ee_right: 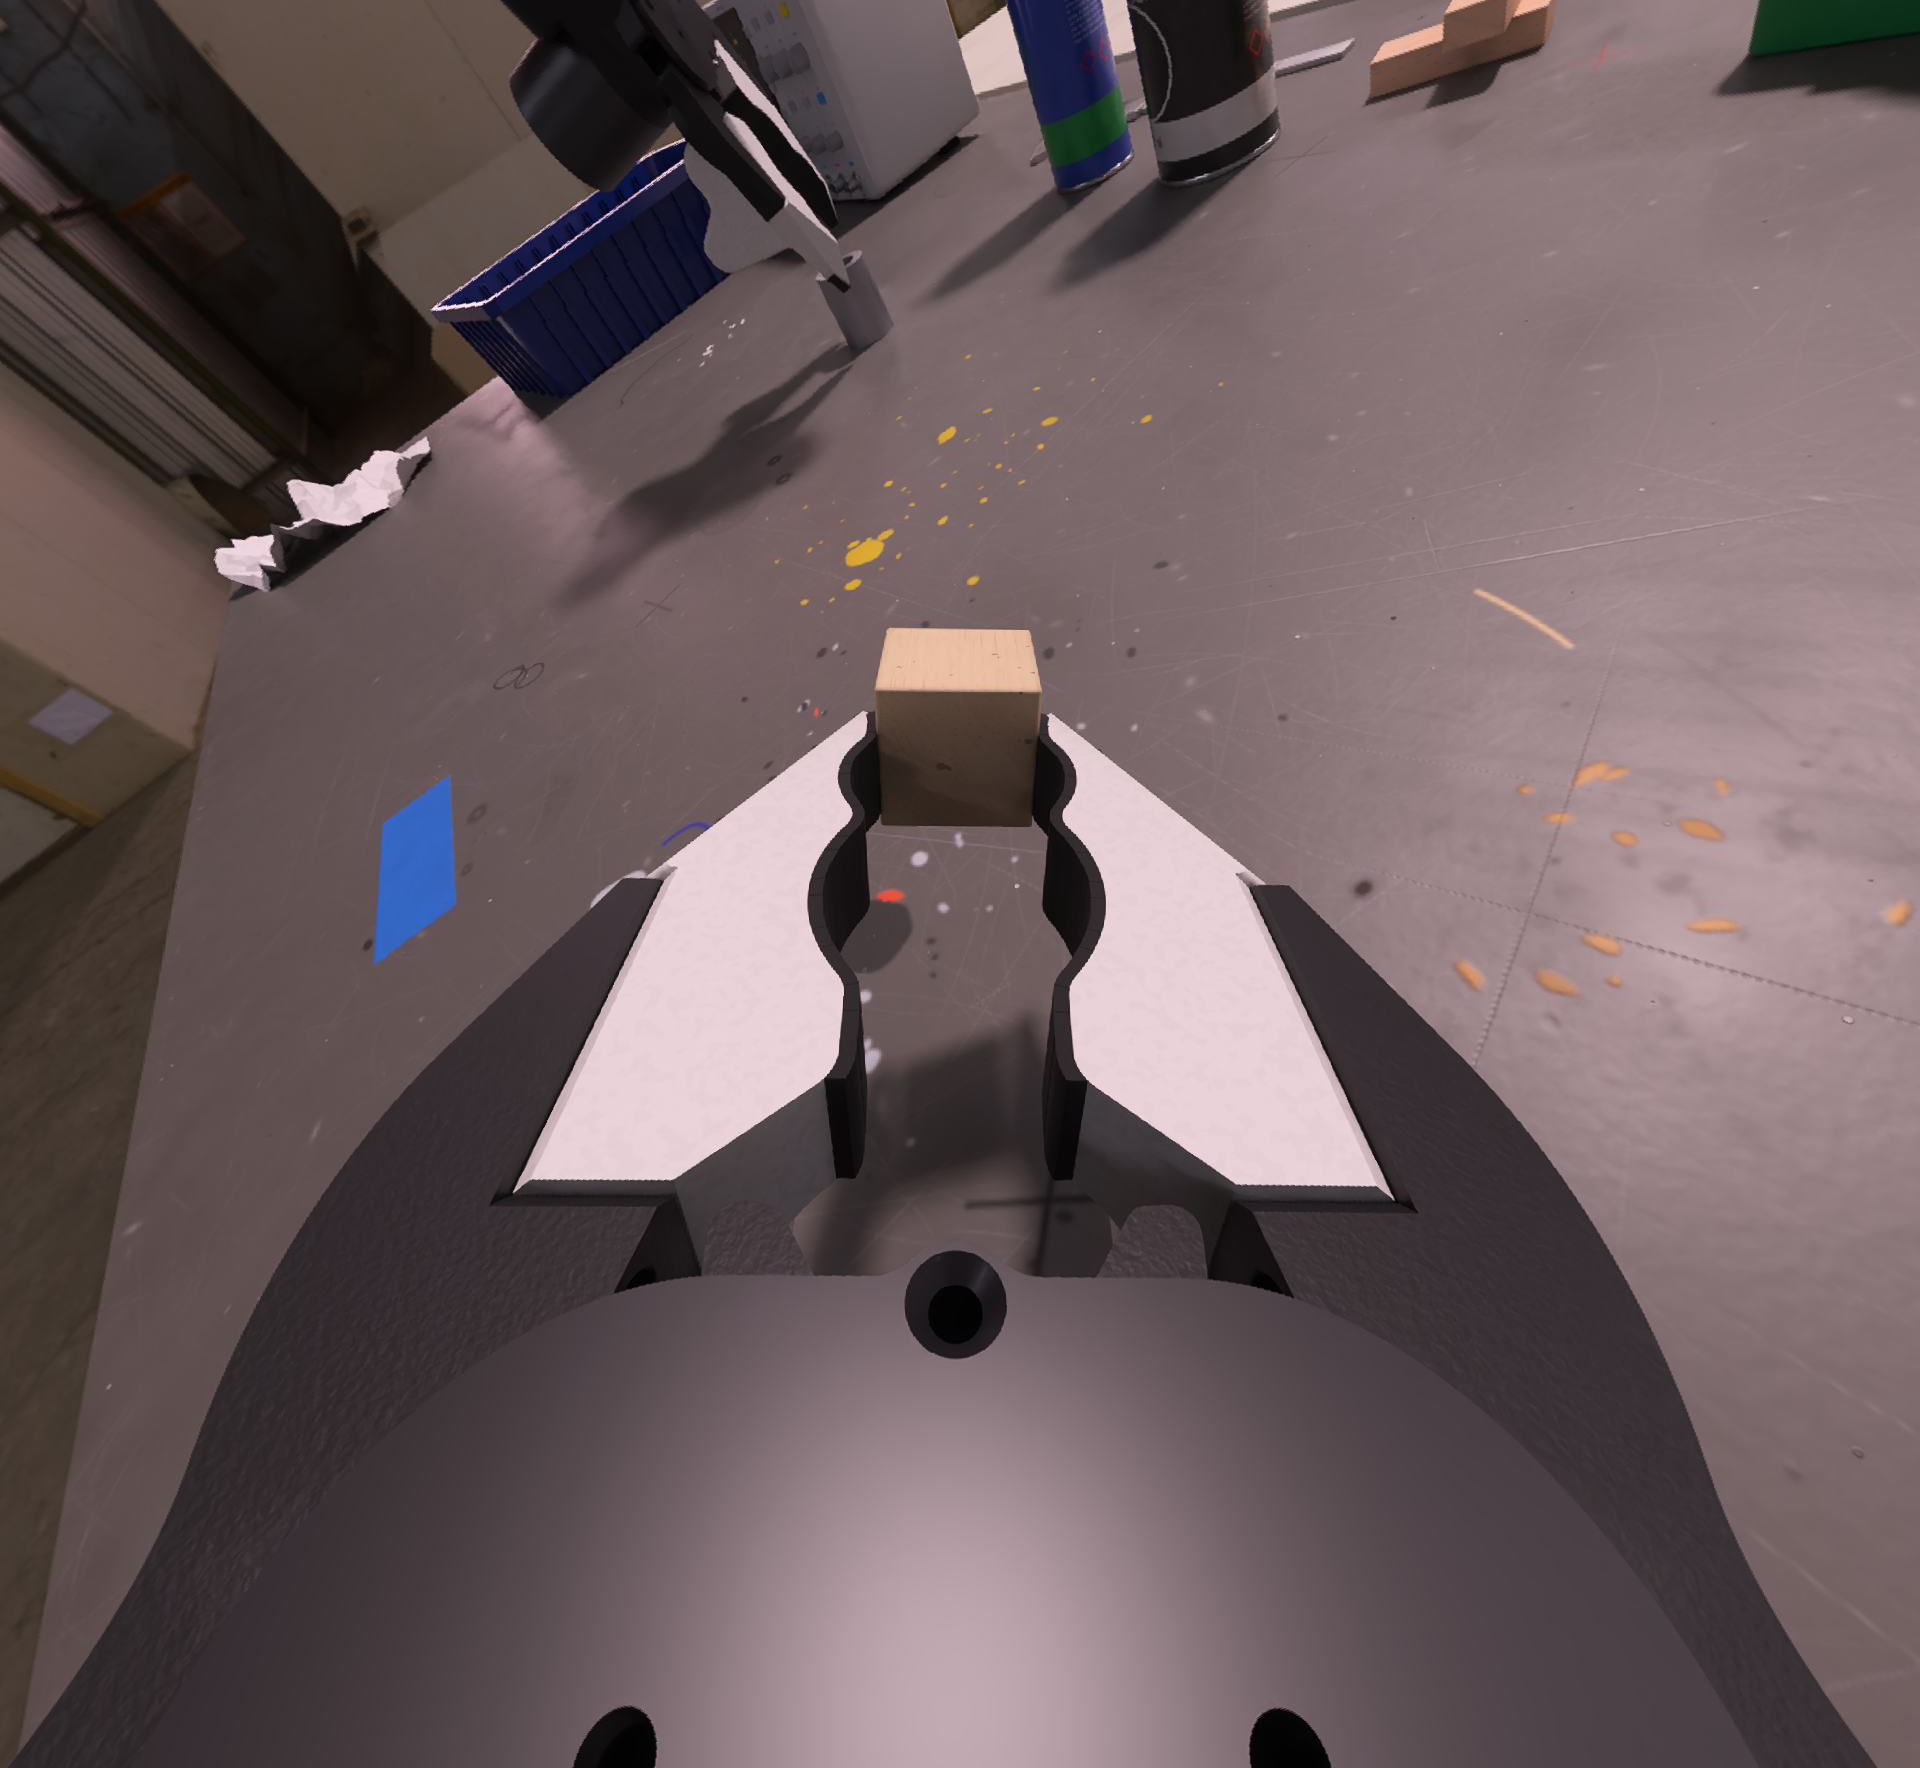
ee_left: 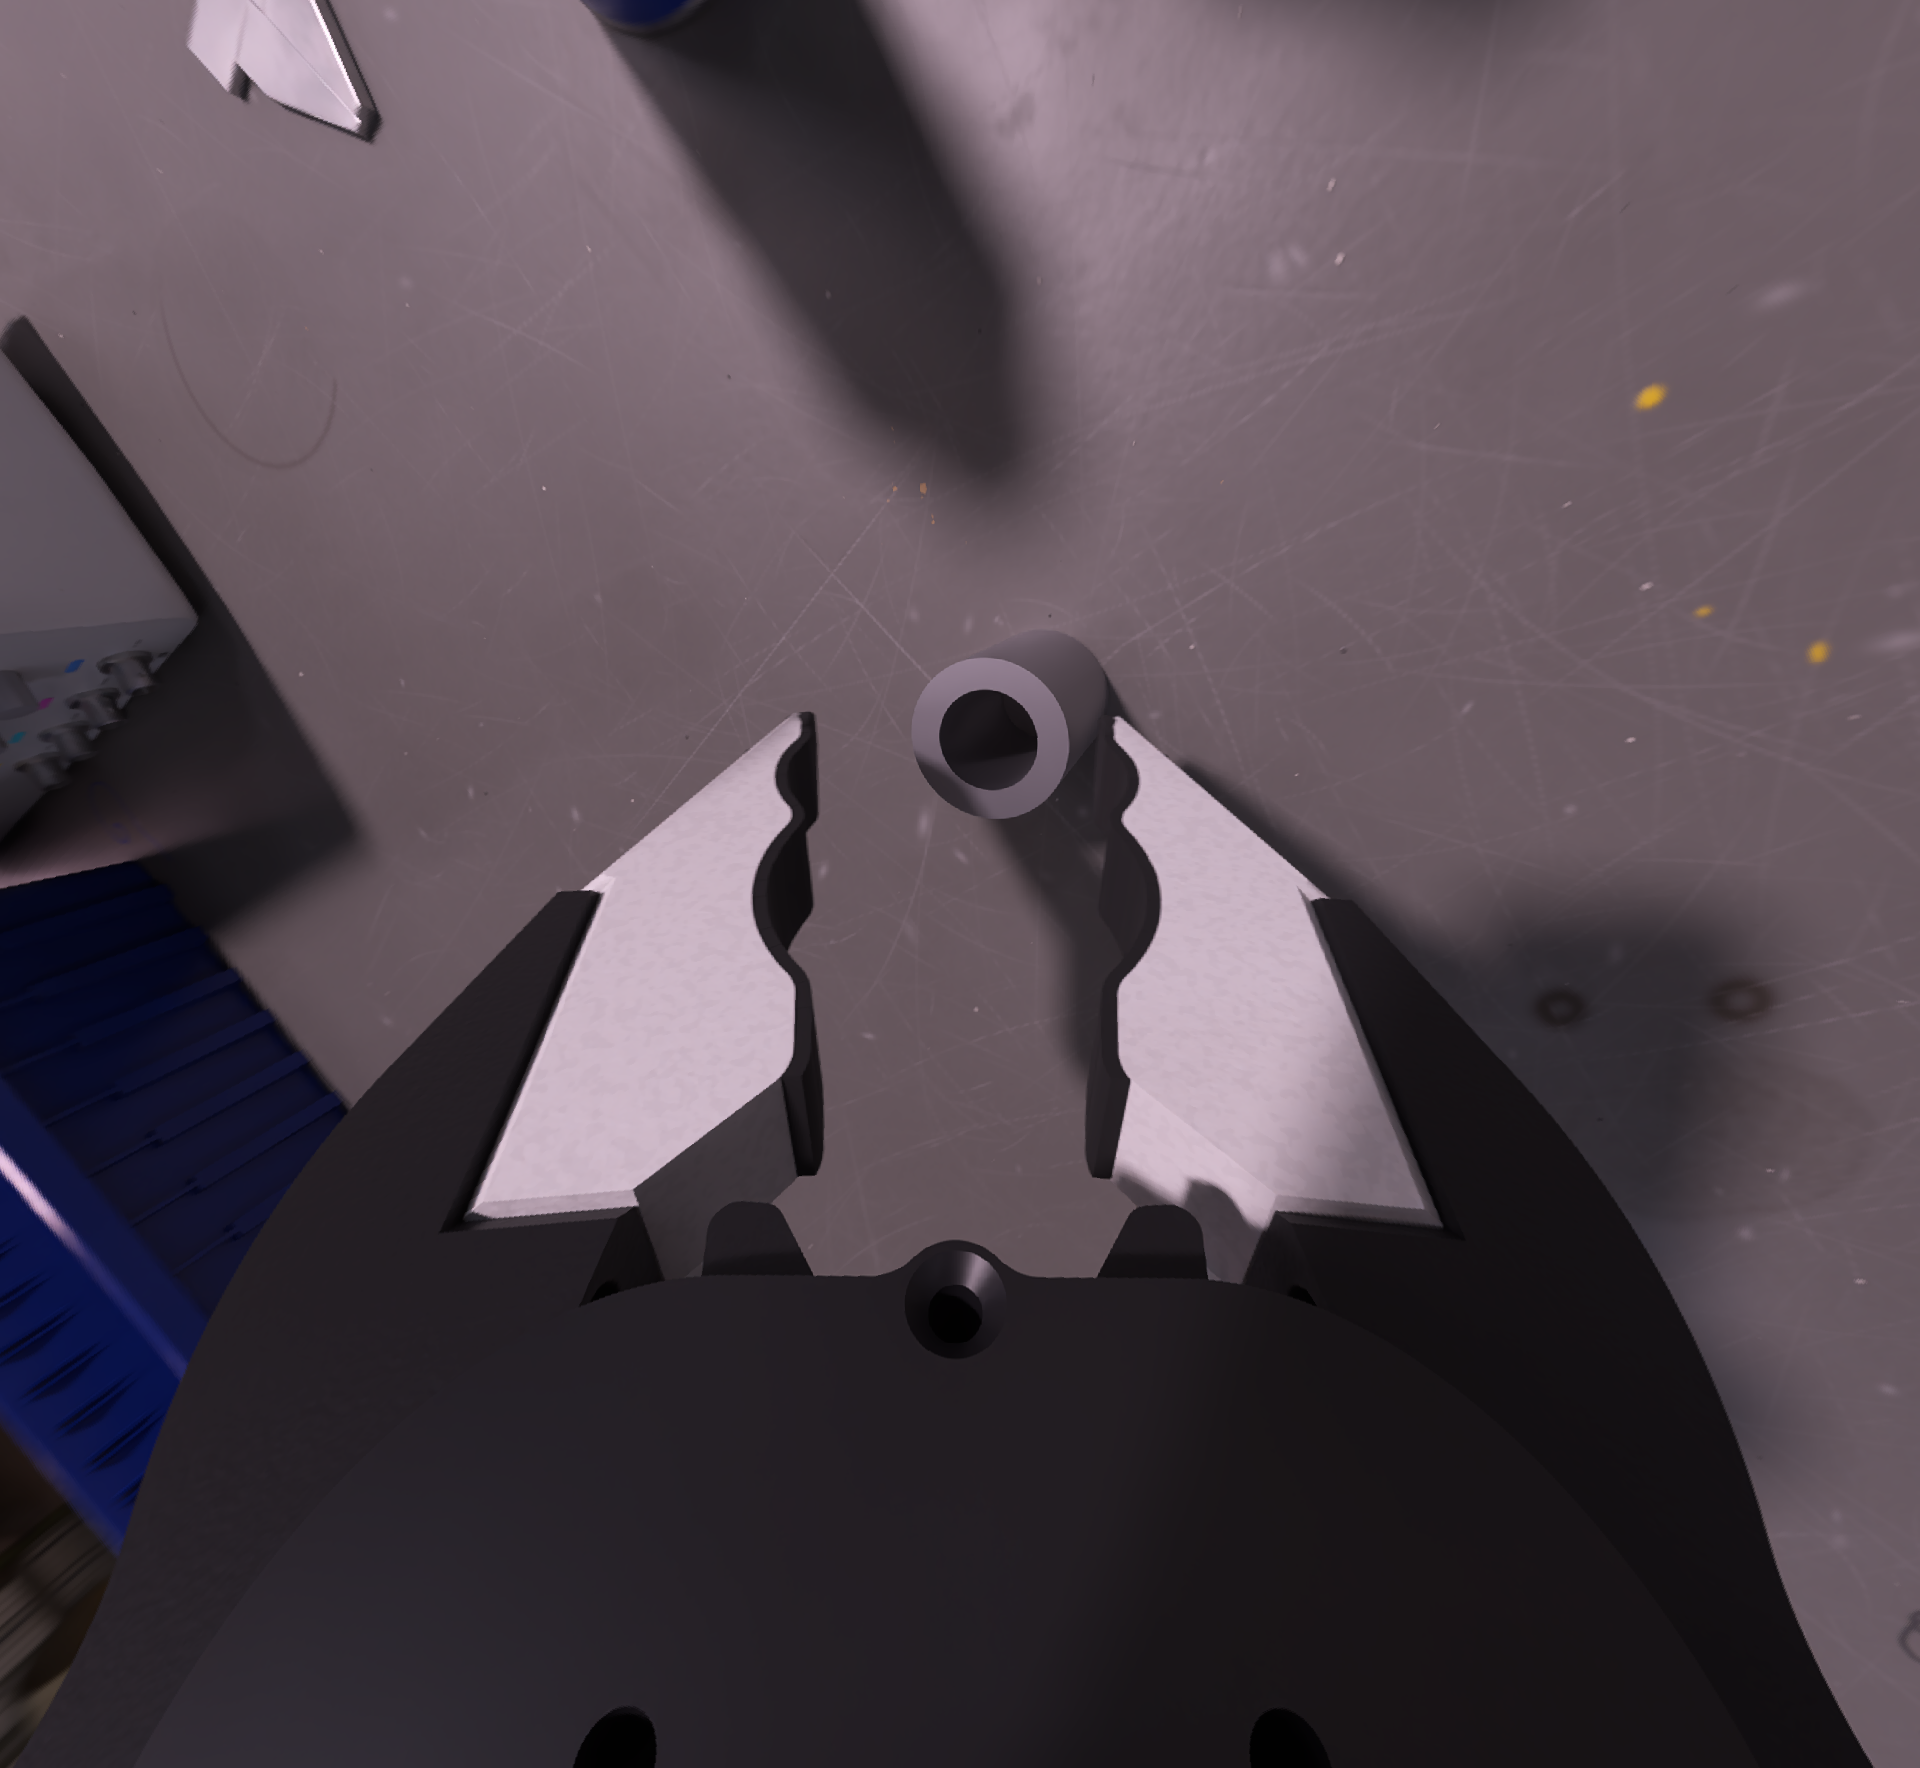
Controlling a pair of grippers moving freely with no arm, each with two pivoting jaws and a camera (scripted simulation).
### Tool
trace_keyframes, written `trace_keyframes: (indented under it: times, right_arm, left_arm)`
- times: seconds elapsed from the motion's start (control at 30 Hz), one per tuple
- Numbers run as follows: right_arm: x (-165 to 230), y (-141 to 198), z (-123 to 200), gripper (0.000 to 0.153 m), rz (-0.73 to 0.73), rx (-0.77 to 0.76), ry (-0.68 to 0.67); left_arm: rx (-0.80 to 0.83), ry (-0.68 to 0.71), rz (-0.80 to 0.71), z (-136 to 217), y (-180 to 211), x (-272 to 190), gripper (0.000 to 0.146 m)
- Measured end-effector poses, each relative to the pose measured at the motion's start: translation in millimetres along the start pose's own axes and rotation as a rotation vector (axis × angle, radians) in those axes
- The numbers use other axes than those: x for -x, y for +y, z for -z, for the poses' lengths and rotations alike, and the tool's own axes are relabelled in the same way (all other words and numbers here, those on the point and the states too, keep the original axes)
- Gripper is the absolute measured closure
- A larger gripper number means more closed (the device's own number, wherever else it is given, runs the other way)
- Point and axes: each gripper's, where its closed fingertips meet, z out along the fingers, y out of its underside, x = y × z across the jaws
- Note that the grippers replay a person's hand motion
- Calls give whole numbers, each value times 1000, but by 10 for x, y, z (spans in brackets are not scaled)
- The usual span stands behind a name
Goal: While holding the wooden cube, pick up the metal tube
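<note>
The wooden cube (ee_right: 957, 726) is clamped between the fingertips of the right gripper (ee_right: 957, 731) and carried clear above the grey table (ee_right: 1351, 575), over yellow paint spatter (ee_right: 868, 551). Farther off, the left gripper (ee_left: 961, 731) is poised fingers-down with its jaws spread, nothing pinched yet. The metal tube (ee_left: 1003, 736) stands upright on the table between those fingertips, touching or nearly touching one finger, a gap left on the other side. Beyond it, a blue crate (ee_right: 592, 284), a white box (ee_right: 862, 45), two spray cans (ee_right: 1132, 14) and stacked wooden blocks (ee_right: 1470, 19) are seen.
</note>
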Motion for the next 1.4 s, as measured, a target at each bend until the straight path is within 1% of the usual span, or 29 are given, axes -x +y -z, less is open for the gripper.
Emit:
trace_keyframes:
  times: [0.13, 0.27, 0.37, 0.4, 0.47, 0.53, 0.67, 0.73, 0.83, 0.9, 0.93, 1.0, 1.13, 1.2, 1.27, 1.33, 1.4]
  right_arm:
    - [4, 0, 0, 124, -2, 0, -6]
    - [9, 9, -7, 124, 5, 7, -5]
    - [12, 16, -12, 124, 10, 13, -3]
    - [13, 17, -12, 124, 11, 13, -2]
    - [13, 18, -12, 124, 11, 12, -2]
    - [14, 19, -14, 124, 10, 14, -4]
    - [18, 26, -19, 124, 11, 20, -6]
    - [20, 28, -19, 124, 12, 21, -6]
    - [24, 34, -23, 124, 15, 25, -5]
    - [25, 37, -25, 124, 17, 26, -4]
    - [25, 38, -25, 124, 17, 27, -4]
    - [24, 38, -26, 124, 14, 28, -5]
    - [28, 38, -26, 124, 7, 29, -14]
    - [34, 40, -26, 124, 10, 30, -16]
    - [40, 43, -25, 124, 16, 31, -16]
    - [43, 46, -26, 124, 22, 32, -14]
    - [46, 50, -27, 124, 24, 34, -15]
  left_arm:
    - [-122, 44, 56, 162, -2, 22, 116]
    - [-185, 50, 121, 300, 98, 133, 126]
    - [-224, 22, 163, 437, 185, 254, 127]
    - [-244, 22, 187, 500, 209, 280, 125]
    - [-282, 57, 237, 628, 247, 276, 111]
    - [-313, 79, 255, 735, 269, 243, 101]
    - [-290, 43, 222, 851, 346, 226, 92]
    - [-284, 55, 237, 879, 371, 229, 89]
    - [-245, 122, 323, 837, 421, 231, 75]
    - [-210, 165, 423, 782, 451, 212, 64]
    - [-199, 205, 481, 753, 448, 186, 61]
    - [-205, 257, 576, 700, 401, 150, 62]
    - [-264, 333, 651, 651, 133, 74, 77]
    - [-221, 318, 646, 554, 41, 81, 78]
    - [-153, 338, 639, 407, -28, 47, 78]
    - [-77, 361, 645, 257, -46, 3, 79]
    - [-6, 344, 648, 144, -13, -14, 80]
